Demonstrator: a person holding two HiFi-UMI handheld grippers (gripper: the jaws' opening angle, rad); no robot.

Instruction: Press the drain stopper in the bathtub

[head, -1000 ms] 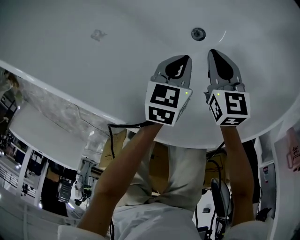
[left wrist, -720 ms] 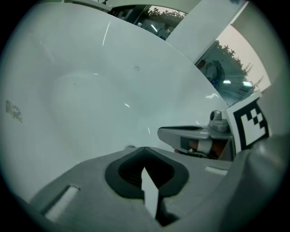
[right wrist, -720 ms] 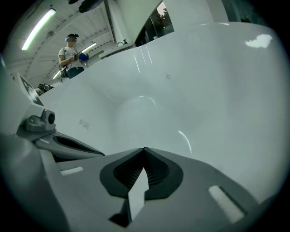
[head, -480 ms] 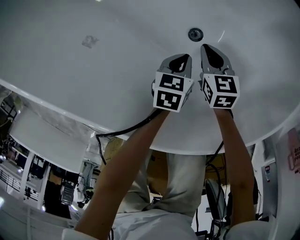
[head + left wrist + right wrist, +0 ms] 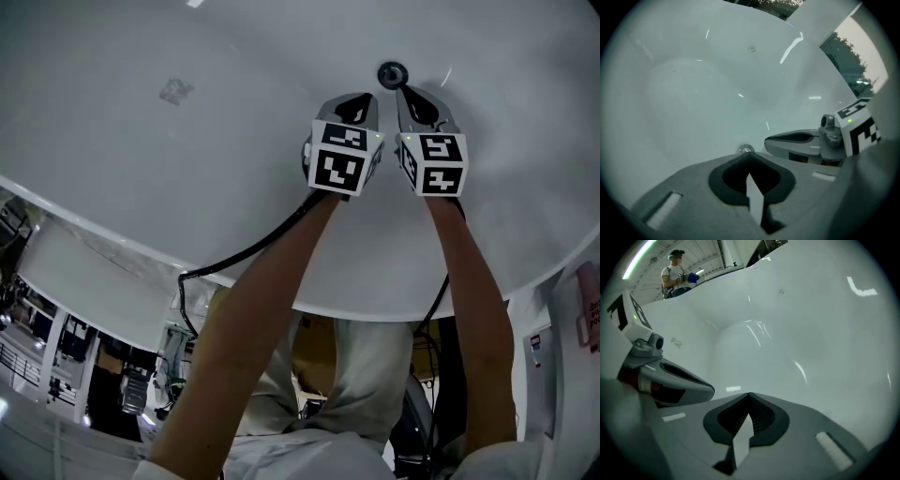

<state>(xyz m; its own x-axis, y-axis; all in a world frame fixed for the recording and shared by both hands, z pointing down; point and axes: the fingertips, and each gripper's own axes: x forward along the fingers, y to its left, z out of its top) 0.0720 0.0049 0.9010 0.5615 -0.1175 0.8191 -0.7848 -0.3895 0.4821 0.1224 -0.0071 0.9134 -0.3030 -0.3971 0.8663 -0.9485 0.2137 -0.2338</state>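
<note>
Currently drain stopper (image 5: 393, 73) sits on the bathtub (image 5: 141, 169) floor just past the right gripper (image 5: 403, 94), whose fingers (image 5: 427, 105) are closed on nothing; risk: an off-centre push could skid its tip off the stopper; left gripper (image 5: 364, 101) alongside, likewise closed and empty, both forearms (image 5: 262, 309) stretched forward and down.

Black cable (image 5: 258, 247) trailing behind the left claw (image 5: 364, 97). Standing person (image 5: 675, 272), holding something blue, far beyond and left of the right claw (image 5: 749, 395), beneath a ceiling light strip (image 5: 640, 258).
</note>
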